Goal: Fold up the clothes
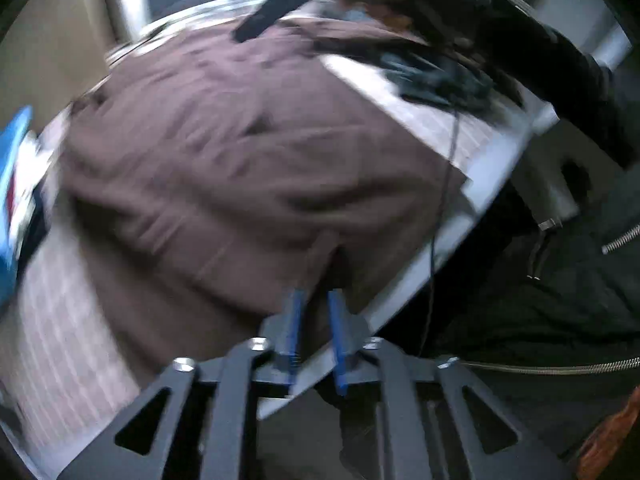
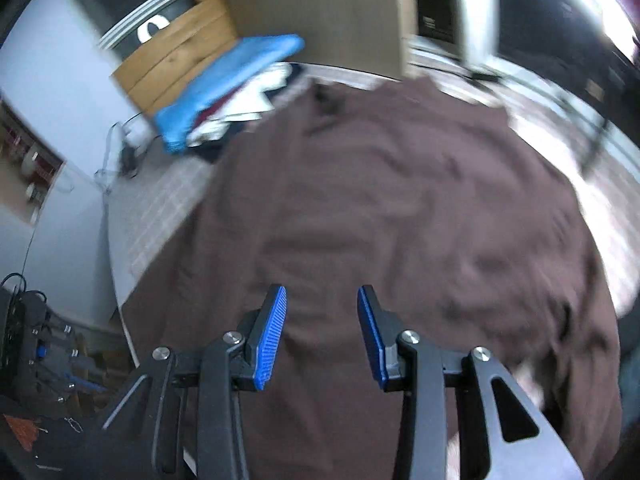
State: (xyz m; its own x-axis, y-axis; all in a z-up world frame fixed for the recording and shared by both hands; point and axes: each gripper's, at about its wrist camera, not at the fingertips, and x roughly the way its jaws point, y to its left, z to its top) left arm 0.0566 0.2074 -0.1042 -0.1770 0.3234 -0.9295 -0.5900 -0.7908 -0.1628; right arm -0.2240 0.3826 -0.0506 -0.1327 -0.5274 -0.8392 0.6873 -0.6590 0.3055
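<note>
A brown garment (image 2: 400, 216) lies spread and rumpled over most of the desk (image 2: 160, 208), which wears a pale checked cover; its near hem hangs at the desk's front edge. At the far left sits a stack of folded clothes (image 2: 224, 92) with a blue piece on top. The right gripper (image 2: 322, 300) hovers over the near part of the garment, its blue pads apart with nothing between them. The left gripper (image 1: 316, 300) is at the near edge, pads slightly parted around a fold of brown cloth; whether they pinch it is lost in blur. A person's dark zippered jacket (image 1: 560, 300) shows to the right.
</note>
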